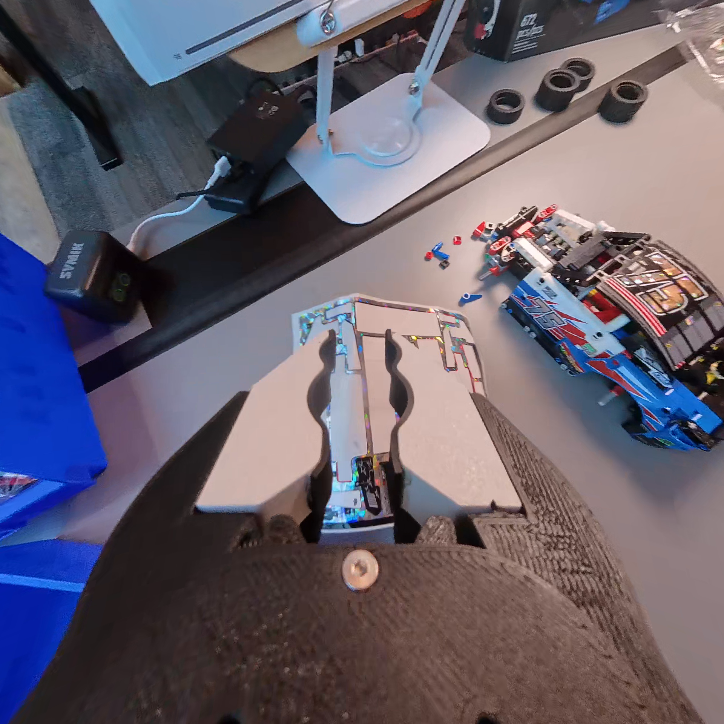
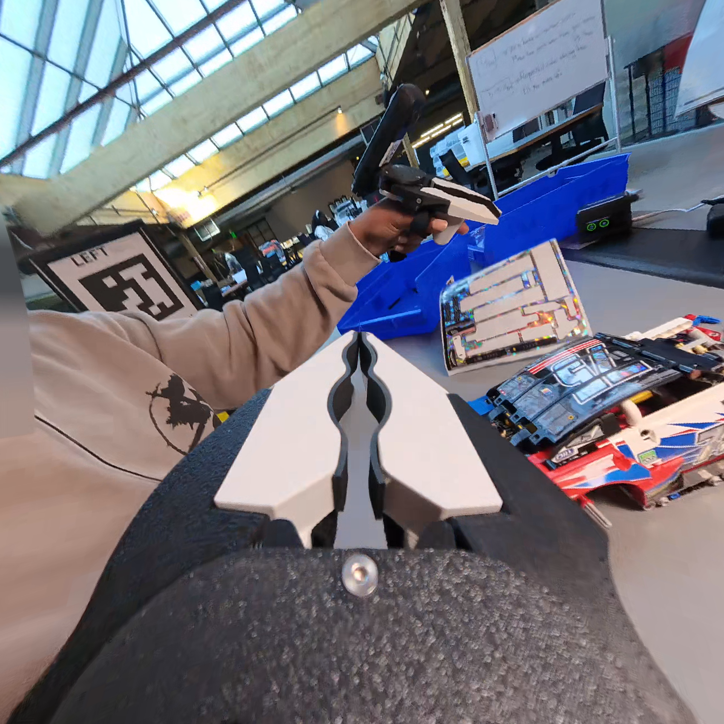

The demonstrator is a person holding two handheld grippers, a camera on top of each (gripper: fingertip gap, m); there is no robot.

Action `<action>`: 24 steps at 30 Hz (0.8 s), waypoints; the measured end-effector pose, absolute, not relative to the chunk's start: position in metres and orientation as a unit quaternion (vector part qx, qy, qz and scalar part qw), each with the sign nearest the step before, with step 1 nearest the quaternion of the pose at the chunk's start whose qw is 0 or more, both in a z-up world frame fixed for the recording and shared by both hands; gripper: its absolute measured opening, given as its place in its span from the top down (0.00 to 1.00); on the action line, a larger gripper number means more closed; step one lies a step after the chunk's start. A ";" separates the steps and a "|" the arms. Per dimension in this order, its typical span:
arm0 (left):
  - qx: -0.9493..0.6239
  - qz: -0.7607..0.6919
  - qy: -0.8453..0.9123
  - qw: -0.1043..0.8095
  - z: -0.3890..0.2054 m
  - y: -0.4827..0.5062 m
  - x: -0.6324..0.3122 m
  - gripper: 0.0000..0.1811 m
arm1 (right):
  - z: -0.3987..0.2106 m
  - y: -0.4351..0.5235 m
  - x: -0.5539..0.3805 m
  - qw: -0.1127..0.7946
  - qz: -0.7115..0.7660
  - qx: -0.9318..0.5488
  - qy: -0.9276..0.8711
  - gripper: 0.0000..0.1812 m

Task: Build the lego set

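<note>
A partly built lego race car (image 1: 611, 333) in blue, white, red and black lies on the grey table, right of my left gripper; it also shows in the right wrist view (image 2: 607, 423). A holographic sticker sheet (image 1: 395, 325) lies flat beside it and shows in the right wrist view too (image 2: 513, 309). My left gripper (image 1: 360, 335) is open and empty, held in the air over the sheet. A hand holds it in the right wrist view (image 2: 489, 213). My right gripper (image 2: 358, 337) is shut and empty, left of the car. Small loose red and blue pieces (image 1: 440, 250) lie near the car's end.
Several black tyres (image 1: 556, 88) stand at the far side by a black box (image 1: 509, 35). A white stand base (image 1: 391, 156) sits beyond the sheet. A blue bin (image 1: 39, 372) is at the left. Black devices (image 1: 94, 278) with cables lie along a dark strip. The grippers' ends are close to 35 cm from one another. Both grippers' tips are roughly 20 cm from the partly built lego race car (image 1: 611, 333).
</note>
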State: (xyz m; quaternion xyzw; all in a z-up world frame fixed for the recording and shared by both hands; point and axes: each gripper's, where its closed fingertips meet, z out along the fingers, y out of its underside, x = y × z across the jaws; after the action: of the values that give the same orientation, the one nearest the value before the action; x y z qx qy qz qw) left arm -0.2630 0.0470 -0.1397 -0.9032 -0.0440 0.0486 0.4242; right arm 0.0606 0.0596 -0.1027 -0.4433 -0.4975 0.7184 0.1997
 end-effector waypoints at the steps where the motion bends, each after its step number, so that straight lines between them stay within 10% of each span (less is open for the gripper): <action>1: -0.902 0.061 -0.044 0.425 -0.140 0.048 -0.265 0.87 | -0.102 0.062 0.061 0.195 0.727 -0.445 -0.485 1.00; 16: -0.718 -0.409 0.182 0.534 -0.147 0.027 0.042 0.81 | -0.088 0.066 0.059 0.109 0.833 -0.413 -0.351 1.00; 24: -0.720 -0.431 0.192 0.509 -0.148 0.020 0.041 1.00 | -0.110 0.063 0.054 0.137 0.797 -0.428 -0.403 1.00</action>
State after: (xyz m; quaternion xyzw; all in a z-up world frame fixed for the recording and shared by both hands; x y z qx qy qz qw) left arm 0.0412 0.0202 -0.1476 -0.7202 0.1916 -0.4306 0.5091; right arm 0.0536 0.0631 -0.1098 -0.4278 -0.4031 0.7974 0.1368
